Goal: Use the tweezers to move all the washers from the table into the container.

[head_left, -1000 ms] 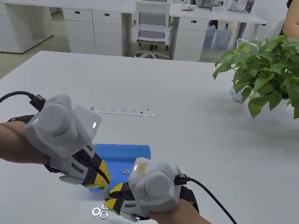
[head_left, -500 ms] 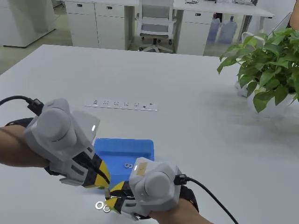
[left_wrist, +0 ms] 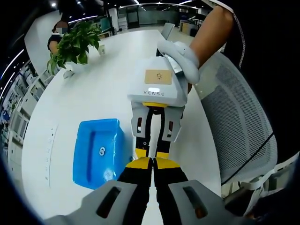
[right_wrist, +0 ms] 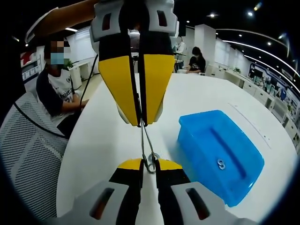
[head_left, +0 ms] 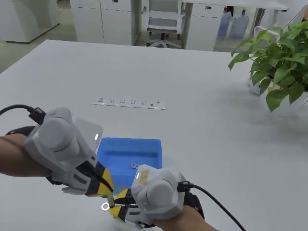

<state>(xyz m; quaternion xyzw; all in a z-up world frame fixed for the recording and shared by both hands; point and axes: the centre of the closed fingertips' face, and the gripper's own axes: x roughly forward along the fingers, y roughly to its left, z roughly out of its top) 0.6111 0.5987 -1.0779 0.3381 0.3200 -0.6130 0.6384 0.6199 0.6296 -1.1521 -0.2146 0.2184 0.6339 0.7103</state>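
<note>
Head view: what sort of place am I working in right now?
Probably an office or lab: a big white table with a power strip, an office chair and white cabinets behind it, and a potted plant.

The left gripper point(head_left: 107, 186) and the right gripper point(head_left: 118, 204) are wearing rounded pale grey shells with yellow-and-black jaws. A black cable point(head_left: 19, 108) is running from each, and the right one is carrying a tan sticker point(head_left: 143, 174).
</note>
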